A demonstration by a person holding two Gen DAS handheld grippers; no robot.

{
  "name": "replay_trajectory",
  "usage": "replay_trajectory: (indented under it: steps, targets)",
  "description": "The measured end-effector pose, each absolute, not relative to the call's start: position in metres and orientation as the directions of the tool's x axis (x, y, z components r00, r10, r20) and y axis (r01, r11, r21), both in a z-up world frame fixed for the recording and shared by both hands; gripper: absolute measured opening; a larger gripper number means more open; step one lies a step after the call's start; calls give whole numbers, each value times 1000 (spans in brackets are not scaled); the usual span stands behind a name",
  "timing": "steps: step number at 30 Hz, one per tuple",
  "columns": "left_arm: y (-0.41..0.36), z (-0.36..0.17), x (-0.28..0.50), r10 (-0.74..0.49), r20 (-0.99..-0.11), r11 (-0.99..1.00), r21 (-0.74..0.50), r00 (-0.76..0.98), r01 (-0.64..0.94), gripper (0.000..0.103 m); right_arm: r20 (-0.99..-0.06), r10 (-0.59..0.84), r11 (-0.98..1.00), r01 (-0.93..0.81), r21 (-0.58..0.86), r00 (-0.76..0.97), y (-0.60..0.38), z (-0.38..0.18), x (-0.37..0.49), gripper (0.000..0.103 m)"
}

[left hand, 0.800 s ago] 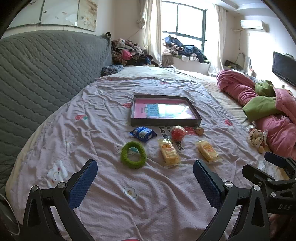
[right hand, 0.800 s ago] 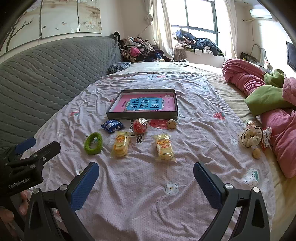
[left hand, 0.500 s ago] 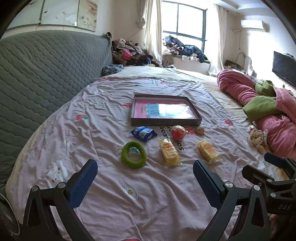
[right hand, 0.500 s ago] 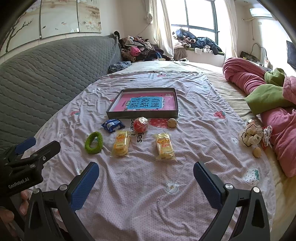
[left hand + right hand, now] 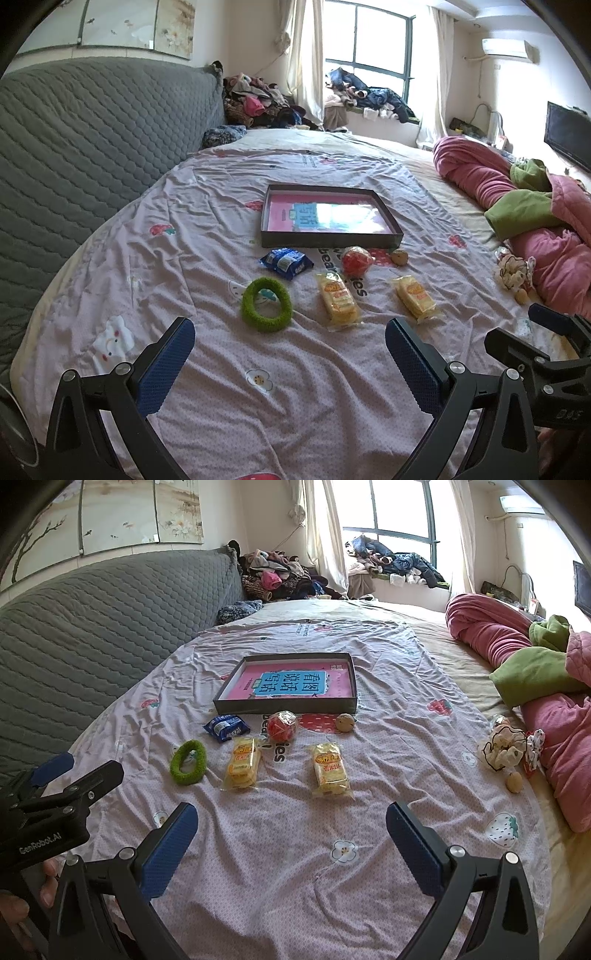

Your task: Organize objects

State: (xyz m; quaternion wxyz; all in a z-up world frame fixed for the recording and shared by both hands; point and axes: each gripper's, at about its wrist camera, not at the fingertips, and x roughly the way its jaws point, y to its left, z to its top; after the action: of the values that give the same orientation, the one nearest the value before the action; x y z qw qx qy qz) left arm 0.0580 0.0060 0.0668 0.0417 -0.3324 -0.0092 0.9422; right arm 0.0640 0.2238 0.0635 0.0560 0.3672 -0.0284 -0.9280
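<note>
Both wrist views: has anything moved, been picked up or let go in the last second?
Nothing visibly changed. The left tool and right tool hang open and empty over the bedsheet. The green ring, two yellow snack packs, blue packet, red ball and tray lie where they were.

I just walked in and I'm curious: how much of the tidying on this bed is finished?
Nothing looks done yet. The dark shallow box holds only a pink booklet. Neither the left gripper nor the right gripper holds anything; both jaws stand open. Left on the sheet: green fuzzy ring, blue snack packet, red ball, two yellow cake packs, and small tan nut.
</note>
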Motion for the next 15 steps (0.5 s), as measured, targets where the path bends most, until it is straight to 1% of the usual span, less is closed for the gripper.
replay_trajectory:
  steps: [15]
  targets:
    - [4, 71, 62, 96, -618, -995, -58, -780, -76, 103, -674, -128, -992, 86, 96, -728, 224, 69, 68, 103]
